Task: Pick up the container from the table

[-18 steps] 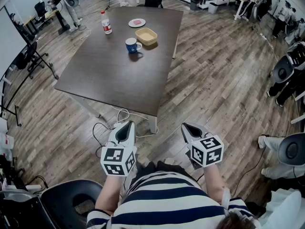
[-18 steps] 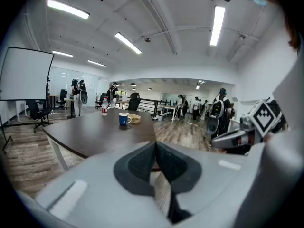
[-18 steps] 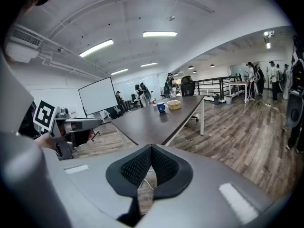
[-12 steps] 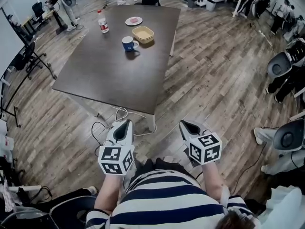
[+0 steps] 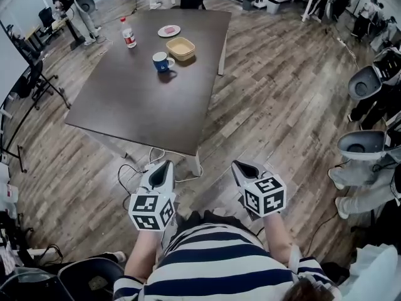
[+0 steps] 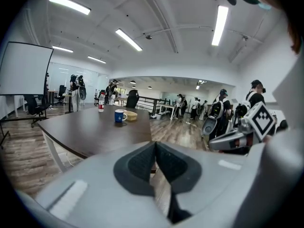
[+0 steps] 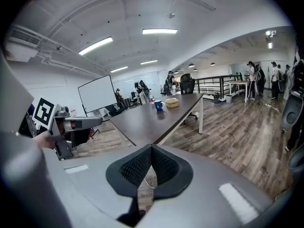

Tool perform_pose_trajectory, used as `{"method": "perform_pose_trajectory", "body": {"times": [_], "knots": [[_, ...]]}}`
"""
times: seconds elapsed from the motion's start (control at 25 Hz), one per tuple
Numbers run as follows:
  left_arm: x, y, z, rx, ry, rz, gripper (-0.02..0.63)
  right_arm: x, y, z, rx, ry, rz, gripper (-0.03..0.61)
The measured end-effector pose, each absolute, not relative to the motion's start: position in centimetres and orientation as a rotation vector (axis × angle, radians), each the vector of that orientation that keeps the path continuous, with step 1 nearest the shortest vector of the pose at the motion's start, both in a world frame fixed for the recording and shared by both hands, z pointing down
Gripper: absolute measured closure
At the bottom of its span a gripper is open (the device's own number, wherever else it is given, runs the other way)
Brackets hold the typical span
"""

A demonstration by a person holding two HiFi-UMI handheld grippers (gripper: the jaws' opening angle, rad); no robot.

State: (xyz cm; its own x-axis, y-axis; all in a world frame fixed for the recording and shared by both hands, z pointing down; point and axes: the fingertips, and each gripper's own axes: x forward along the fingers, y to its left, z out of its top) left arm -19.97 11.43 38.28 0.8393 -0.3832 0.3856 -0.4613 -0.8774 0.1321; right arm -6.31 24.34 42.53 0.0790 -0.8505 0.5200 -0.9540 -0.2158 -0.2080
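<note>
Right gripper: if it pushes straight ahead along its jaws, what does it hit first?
Probably the near end of the dark rectangular table, dead ahead of the shut right gripper in its own view. Depth is unclear; it may pass under to the wood floor.

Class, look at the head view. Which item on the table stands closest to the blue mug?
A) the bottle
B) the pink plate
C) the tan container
C: the tan container sits just beside the blue mug, while the pink plate and the bottle stand farther off toward the table's far end.
</note>
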Motion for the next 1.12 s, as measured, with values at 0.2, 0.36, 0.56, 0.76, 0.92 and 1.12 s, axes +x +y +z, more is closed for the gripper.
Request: {"method": "perform_pose_trajectory", "body": {"times": [0.2,0.36,0.56,0.76,0.92,1.12], "knots": [[-17.6,11.5,38.4,2.792,-0.639,0.518,0.614,-4.1,24.5,42.4,2.165,-1.843,0.811,0.580],[-15.9,12.4,39.0,2.788,-0.637,0.522,0.614,-2.2,25.0,42.9,2.169,-1.838,0.806,0.580],[-15.2,12.6,40.0,2.779,-0.646,0.542,0.614,-1.5,25.0,44.0,2.137,-1.852,0.827,0.580],[-14.4,12.2,40.5,2.738,-0.648,0.555,0.614,-0.7,24.6,44.6,2.120,-1.840,0.849,0.580],[-13.8,11.1,40.7,2.733,-0.671,0.559,0.614,-0.3,23.2,44.5,2.093,-1.877,0.841,0.580],[-12.5,9.0,41.6,2.738,-0.706,0.565,0.614,1.1,21.3,45.1,2.065,-1.892,0.849,0.580]]}}
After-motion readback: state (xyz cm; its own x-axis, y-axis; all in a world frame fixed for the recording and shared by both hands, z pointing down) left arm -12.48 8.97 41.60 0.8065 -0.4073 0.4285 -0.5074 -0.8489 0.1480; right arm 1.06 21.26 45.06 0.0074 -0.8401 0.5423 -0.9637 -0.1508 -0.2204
